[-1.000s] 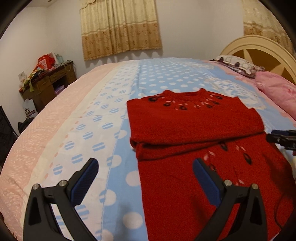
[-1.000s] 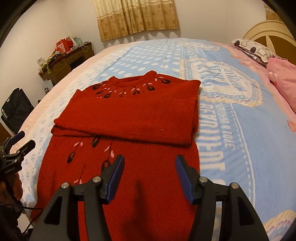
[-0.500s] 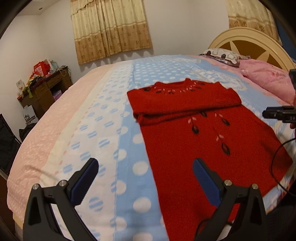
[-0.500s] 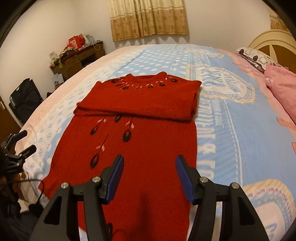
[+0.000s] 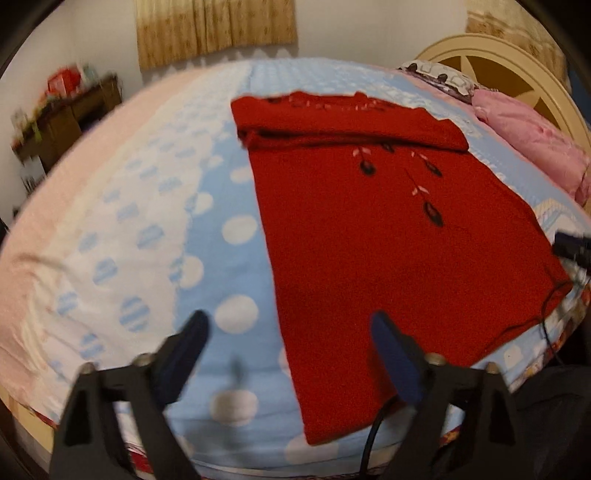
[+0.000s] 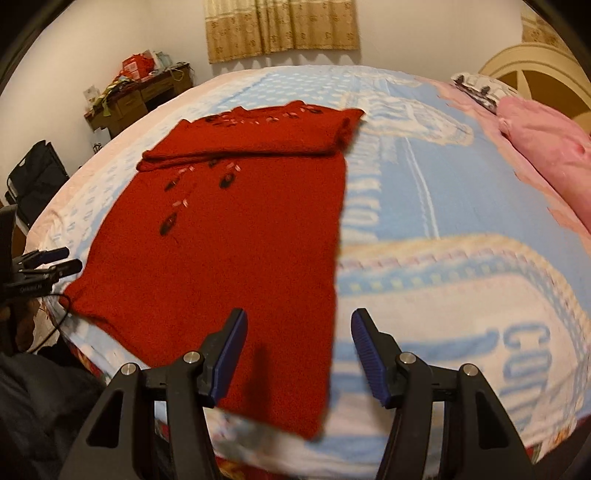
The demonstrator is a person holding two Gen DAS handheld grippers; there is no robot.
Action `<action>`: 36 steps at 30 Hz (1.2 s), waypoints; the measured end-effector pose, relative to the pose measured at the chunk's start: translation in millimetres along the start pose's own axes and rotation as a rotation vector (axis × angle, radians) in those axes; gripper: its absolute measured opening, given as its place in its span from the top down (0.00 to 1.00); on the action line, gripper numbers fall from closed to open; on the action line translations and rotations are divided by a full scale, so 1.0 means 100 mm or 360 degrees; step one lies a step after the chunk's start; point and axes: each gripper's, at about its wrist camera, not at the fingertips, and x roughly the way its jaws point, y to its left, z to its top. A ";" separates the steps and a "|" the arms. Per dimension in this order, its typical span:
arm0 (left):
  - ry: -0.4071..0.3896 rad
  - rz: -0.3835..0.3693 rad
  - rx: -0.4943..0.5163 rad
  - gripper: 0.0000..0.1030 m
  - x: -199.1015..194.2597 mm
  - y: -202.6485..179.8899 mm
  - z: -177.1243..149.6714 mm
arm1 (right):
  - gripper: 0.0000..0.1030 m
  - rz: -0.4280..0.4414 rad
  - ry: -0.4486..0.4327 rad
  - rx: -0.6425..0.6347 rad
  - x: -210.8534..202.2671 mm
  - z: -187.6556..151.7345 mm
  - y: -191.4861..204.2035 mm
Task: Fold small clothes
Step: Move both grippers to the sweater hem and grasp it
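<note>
Two grippers hover low in their frames over the near edge of the bed. The left gripper [image 5: 288, 339] has its jaws closing, nothing between them, above the dotted blue blanket [image 5: 221, 229] and the hem corner of the red knitted sweater [image 5: 369, 229]. The right gripper [image 6: 295, 332] stands parted and empty over the sweater's other hem corner. The sweater lies flat mid-frame, sleeves folded across its chest. A pink pillow [image 6: 546, 147] lies upper right, curtains [image 6: 280, 26] at the top.
</note>
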 end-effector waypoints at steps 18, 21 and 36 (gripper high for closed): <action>0.0234 -0.0154 -0.0075 0.45 -0.05 -0.06 -0.31 | 0.42 0.0068 0.0045 0.0075 -0.11 -0.42 -0.05; 0.0240 -0.0143 -0.0017 0.49 -0.08 -0.10 -0.35 | 0.43 0.0089 0.0015 0.0121 -0.12 -0.41 -0.08; 0.0193 -0.0246 0.0043 0.90 -0.08 -0.13 -0.31 | 0.80 0.0236 0.0017 0.0195 -0.08 -0.42 -0.11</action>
